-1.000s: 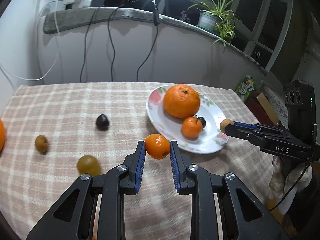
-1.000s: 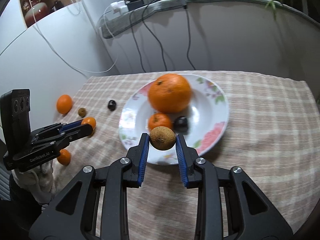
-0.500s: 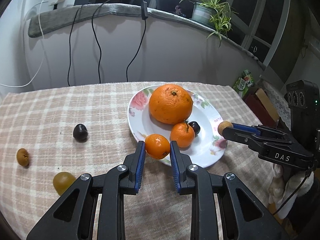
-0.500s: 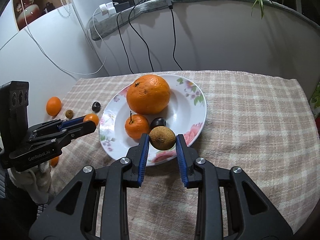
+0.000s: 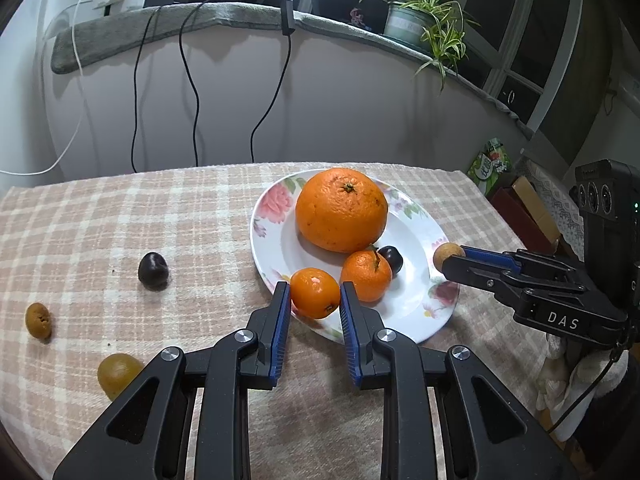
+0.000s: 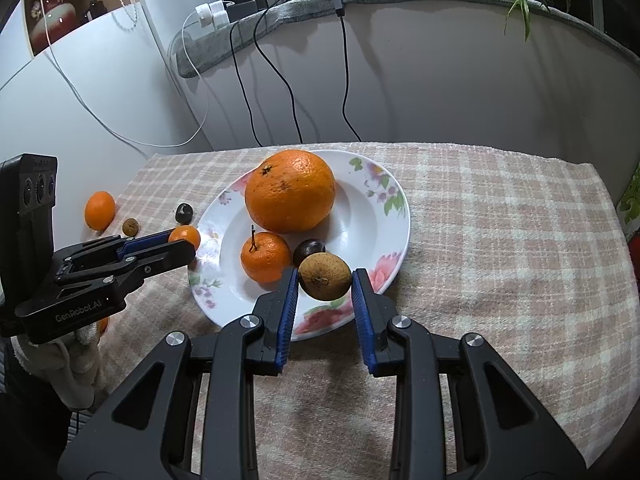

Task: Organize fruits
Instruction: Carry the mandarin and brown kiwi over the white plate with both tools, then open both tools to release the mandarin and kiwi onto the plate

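My left gripper (image 5: 313, 300) is shut on a small orange fruit (image 5: 315, 293) and holds it over the near left rim of the floral plate (image 5: 272, 240). My right gripper (image 6: 325, 284) is shut on a brown round fruit (image 6: 325, 276) over the plate's near rim (image 6: 400, 216). On the plate lie a big orange (image 5: 342, 209), a small mandarin (image 5: 366, 276) and a dark plum (image 5: 391, 258). The right gripper also shows in the left wrist view (image 5: 450, 258), the left gripper in the right wrist view (image 6: 188, 242).
On the checked cloth left of the plate lie a dark plum (image 5: 153, 271), a small brown fruit (image 5: 38, 320) and a yellow-green fruit (image 5: 118, 374). An orange fruit (image 6: 99, 210) lies at the far left table edge. Cables hang on the wall behind.
Both grippers have moved in over the plate with their fruits: the left from the cloth to the left rim, the right further over the near rim.
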The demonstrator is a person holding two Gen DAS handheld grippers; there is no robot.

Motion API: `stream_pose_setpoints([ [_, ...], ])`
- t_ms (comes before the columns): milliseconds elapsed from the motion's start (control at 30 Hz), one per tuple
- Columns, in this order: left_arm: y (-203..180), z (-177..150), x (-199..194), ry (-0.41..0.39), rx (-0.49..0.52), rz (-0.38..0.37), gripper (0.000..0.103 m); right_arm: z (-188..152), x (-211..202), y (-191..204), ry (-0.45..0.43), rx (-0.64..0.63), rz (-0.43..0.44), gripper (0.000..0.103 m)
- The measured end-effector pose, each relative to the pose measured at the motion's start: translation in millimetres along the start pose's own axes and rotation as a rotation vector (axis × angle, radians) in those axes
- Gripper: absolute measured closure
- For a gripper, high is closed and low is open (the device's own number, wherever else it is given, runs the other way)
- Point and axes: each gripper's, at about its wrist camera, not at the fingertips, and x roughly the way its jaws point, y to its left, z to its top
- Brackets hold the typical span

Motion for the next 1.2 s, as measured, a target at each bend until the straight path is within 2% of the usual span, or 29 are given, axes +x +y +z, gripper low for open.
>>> stream_pose_setpoints([
  [367, -0.6, 0.4, 0.4, 0.004, 0.002, 0.002, 0.079, -0.4, 1.2, 2.1, -0.001, -0.004, -0.004, 0.074],
  [433, -0.2, 0.6, -0.1, 0.002, -0.001, 0.006, 0.076, -0.2, 1.2, 2.2, -0.002, -0.005, -0.007, 0.074],
  [467, 0.2, 0.9, -0.4, 0.0, -0.001, 0.007, 0.072, -0.1, 1.1, 2.6, -0.002, -0.007, -0.011, 0.069],
  [500, 0.0, 0.9, -1.2, -0.002, -0.002, 0.01, 0.06, 0.1, 0.3, 3.1, -0.006, -0.01, -0.019, 0.051],
  [533, 0.4, 1.1, -2.3, -0.008, -0.006, 0.015, 0.049, -0.2, -1.9, 4.0, -0.019, -0.016, -0.032, 0.042],
  [567, 0.8, 0.9, -3.4, -0.013, -0.01, 0.019, 0.047, 0.2, -3.8, 4.6, -0.03, -0.02, -0.037, 0.031],
  [667, 2.5, 1.2, -5.5, -0.017, -0.015, 0.029, 0.042, 1.3, -7.9, 5.7, -0.039, -0.027, -0.038, 0.028],
  [700, 3.5, 1.5, -6.0, -0.019, -0.018, 0.033, 0.036, 1.4, -8.3, 6.3, -0.036, -0.031, -0.042, 0.023],
  [767, 5.8, 2.0, -8.0, -0.027, -0.028, 0.035, 0.034, 1.2, -9.6, 8.3, -0.043, -0.044, -0.057, 0.018],
  [1200, 8.8, 0.1, -19.1, -0.041, -0.025, 0.071, 0.029, 4.8, -14.3, 15.7, -0.048, -0.058, -0.066, 0.017],
])
